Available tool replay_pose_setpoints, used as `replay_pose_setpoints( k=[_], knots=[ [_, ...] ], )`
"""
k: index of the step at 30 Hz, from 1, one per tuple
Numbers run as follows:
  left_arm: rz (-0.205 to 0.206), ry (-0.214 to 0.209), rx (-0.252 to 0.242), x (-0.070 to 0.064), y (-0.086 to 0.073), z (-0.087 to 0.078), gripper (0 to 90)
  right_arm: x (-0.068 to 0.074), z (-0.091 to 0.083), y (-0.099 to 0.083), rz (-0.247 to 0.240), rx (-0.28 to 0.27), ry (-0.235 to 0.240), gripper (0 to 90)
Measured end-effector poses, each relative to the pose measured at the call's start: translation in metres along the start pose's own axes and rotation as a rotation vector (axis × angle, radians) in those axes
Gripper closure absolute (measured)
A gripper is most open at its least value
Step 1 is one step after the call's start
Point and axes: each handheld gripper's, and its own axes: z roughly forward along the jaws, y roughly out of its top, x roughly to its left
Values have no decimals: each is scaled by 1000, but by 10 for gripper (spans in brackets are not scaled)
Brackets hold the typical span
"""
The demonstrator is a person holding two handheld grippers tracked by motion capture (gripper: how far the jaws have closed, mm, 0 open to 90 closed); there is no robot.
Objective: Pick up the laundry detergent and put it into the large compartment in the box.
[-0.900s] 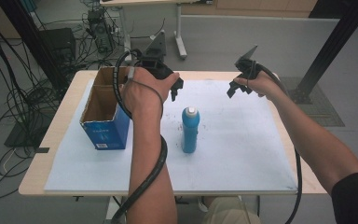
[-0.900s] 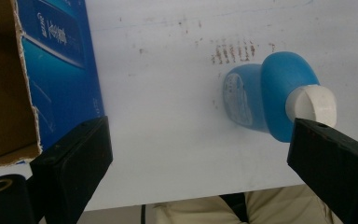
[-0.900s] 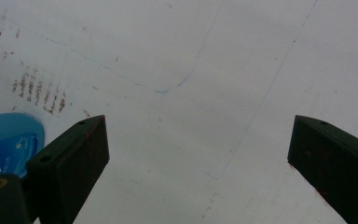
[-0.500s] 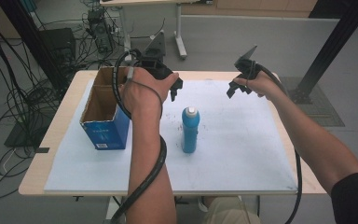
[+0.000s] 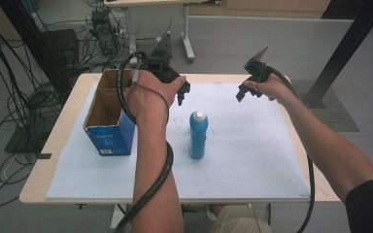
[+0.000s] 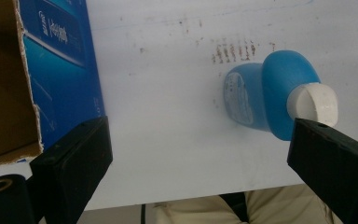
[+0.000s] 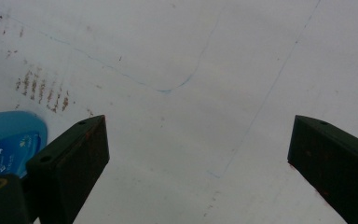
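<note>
Left tool is held above the counter with jaws wide apart, nothing between them. In the left gripper view the blue bottle is seen below and toward the right jaw, not yet bracketed. Right tool is likewise spread apart and empty, hovering over bare white sheet; a corner of the bottle is caught at the left edge of the right gripper view.

Against the frames from under a second ago, hardly anything is changed: both tools are kept at the same height and spacing, and the bottle is left upright, white cap on top, near the middle of the counter. The open cardboard box with blue sides is unmoved at the left, well apart from the bottle.

A pause before the approach is judged. No grasp is begun; the left tool, being nearer, is likely to be lowered onto the bottle, with the box as the probable destination.
</note>
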Motion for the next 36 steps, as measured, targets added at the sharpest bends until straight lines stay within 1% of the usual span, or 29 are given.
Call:
replay_pose_setpoints(
  k=[12, 36],
  knots=[
    [0, 0, -3, -1, -1, -1, 70, 1, -1, -1, -4, 0, 2, 50],
    [-4, -3, -2, 2, -2, 1, 70, 1, 0, 0, -6, 1, 4, 51]
  ],
)
